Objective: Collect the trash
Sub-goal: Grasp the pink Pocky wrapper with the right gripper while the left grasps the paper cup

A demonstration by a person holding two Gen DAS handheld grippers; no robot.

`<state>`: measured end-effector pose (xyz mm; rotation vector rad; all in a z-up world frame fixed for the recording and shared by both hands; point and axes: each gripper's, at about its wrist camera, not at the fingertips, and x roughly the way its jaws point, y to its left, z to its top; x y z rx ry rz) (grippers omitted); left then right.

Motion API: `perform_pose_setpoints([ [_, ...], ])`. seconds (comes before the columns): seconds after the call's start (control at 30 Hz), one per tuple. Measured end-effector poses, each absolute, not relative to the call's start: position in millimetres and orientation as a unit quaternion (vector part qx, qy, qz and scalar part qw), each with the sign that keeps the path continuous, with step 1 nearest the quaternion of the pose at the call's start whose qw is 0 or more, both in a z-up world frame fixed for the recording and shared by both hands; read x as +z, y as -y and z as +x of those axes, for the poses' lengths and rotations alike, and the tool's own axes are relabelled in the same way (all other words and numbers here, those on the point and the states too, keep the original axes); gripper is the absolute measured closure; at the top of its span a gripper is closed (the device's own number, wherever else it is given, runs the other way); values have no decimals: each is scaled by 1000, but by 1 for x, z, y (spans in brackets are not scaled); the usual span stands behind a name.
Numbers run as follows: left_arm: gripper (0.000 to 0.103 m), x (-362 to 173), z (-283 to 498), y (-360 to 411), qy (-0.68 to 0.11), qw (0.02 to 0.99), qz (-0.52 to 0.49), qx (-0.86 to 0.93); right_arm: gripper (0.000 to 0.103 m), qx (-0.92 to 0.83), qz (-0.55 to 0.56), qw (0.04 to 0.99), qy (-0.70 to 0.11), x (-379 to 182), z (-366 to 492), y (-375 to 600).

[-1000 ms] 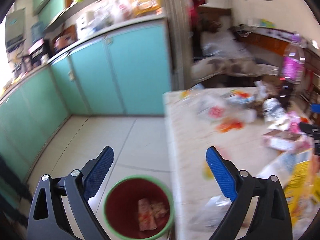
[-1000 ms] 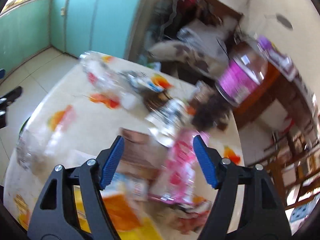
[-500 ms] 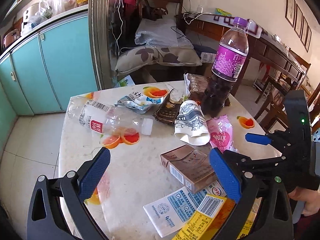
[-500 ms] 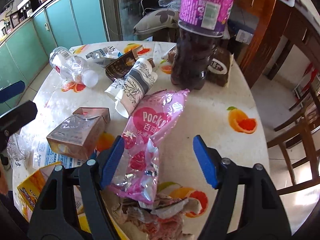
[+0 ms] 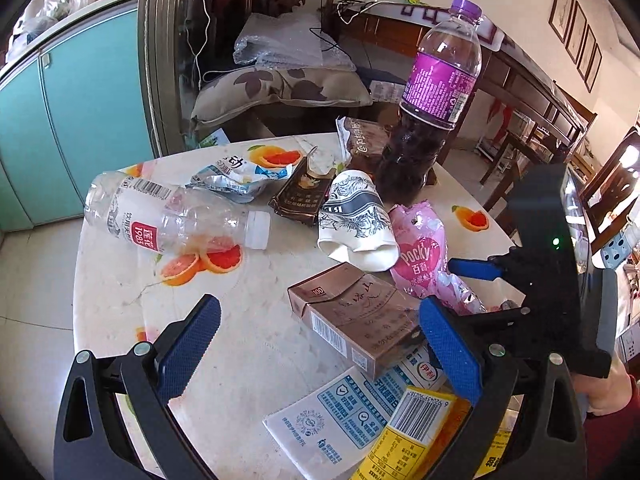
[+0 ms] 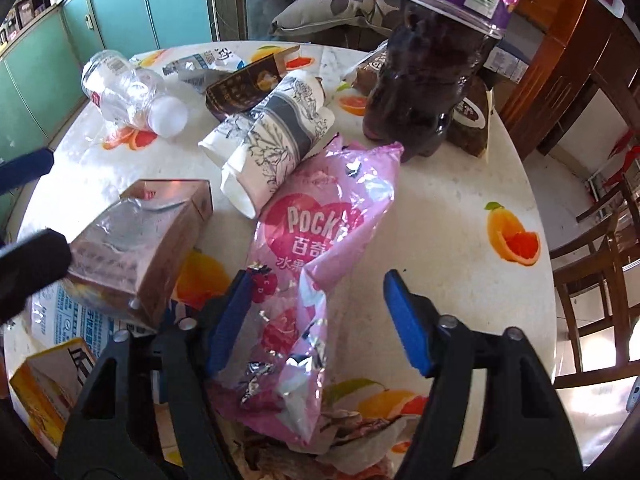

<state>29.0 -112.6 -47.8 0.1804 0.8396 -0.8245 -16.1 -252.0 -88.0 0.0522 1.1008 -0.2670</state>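
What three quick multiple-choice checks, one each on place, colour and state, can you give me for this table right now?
1. The pink Pocky wrapper lies:
A. between the right claw's jaws
B. under the clear bottle
C. on the floor

2. The standing bottle's cap is:
A. white
B. purple
C. green

3. The clear bottle is:
A. upright
B. held
C. on its side

A: the wrapper's lower end sits between the blue pads.
B: the purple cap tops the purple label.
C: it lies flat on the table, white cap sideways.
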Motion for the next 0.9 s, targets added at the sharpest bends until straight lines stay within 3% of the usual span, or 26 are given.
perform_pose_setpoints([
  [0.03, 8, -44, 28, 111, -390, 830, 90, -389, 65, -119, 37, 844, -522, -89, -18, 251],
  [0.07, 8, -42, 28, 111, -387, 829, 97, -391, 67, -115, 47, 843, -523, -88, -21, 251],
  [0.1, 8, -41, 28, 112, -392, 825, 104, -393, 76, -120, 47, 843, -522, -87, -22, 250],
  [0.23, 8, -45, 38, 109, -427, 807, 90, -399, 91, -121, 49, 851, -508, -76, -28, 249],
  [0.43, 8, -57, 57, 124, -463, 806, 76, -361, 93, -106, 33, 858, -502, -78, -34, 250],
  [0.7, 8, -59, 64, 193, -432, 813, 200, -334, 93, -117, 56, 867, -480, -65, -37, 264],
  [0.9, 11, -69, 73, 221, -445, 797, 231, -338, 93, -124, 87, 873, -463, -56, -49, 286],
])
